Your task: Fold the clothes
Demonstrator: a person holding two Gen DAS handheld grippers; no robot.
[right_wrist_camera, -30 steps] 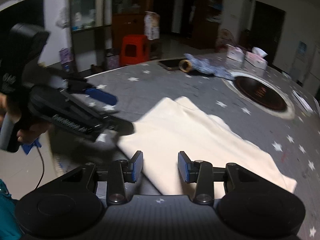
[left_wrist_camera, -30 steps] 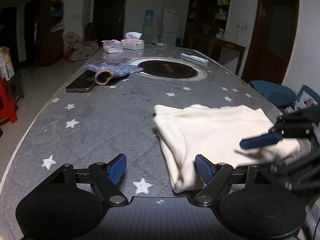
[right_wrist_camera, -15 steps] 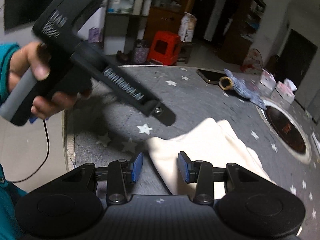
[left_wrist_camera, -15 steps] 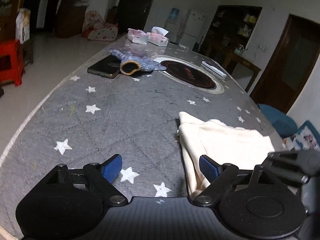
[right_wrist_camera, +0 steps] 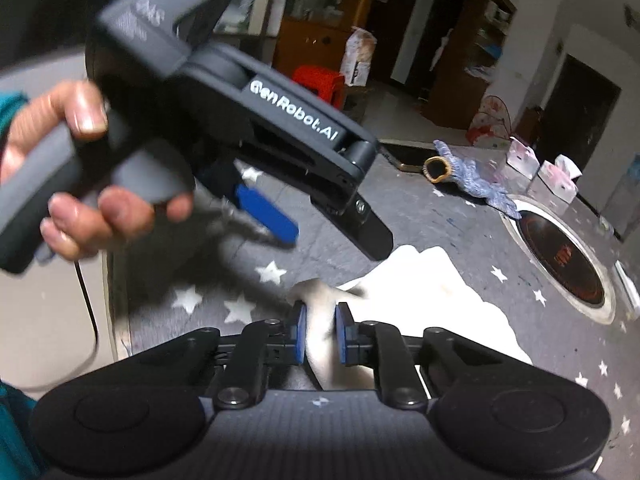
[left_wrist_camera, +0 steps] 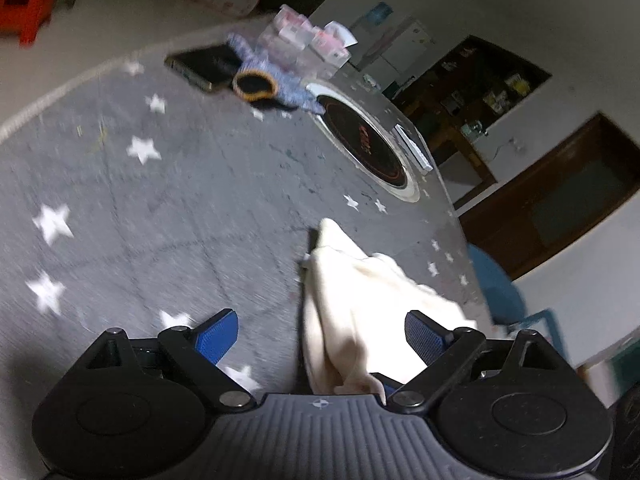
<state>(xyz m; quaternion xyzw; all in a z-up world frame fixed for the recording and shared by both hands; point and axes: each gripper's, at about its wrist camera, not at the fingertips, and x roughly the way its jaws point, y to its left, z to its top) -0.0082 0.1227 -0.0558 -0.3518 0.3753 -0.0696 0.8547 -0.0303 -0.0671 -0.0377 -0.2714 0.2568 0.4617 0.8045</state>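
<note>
On the bench: cream garment [right_wrist_camera: 420,296] lies bunched near the edge
Right gripper [right_wrist_camera: 321,334]: closing; now pinching the cloth's near corner, where a moment ago it stood apart
Left gripper [left_wrist_camera: 320,334]: opening wide; cloth between, unpressed
Meaning: a fold looks ready to start

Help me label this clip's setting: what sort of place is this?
Most likely a home's dining or living room: a grey star-patterned table with a round built-in black cooktop, a white fridge behind, and a red plastic stool by wooden cabinets.
</note>
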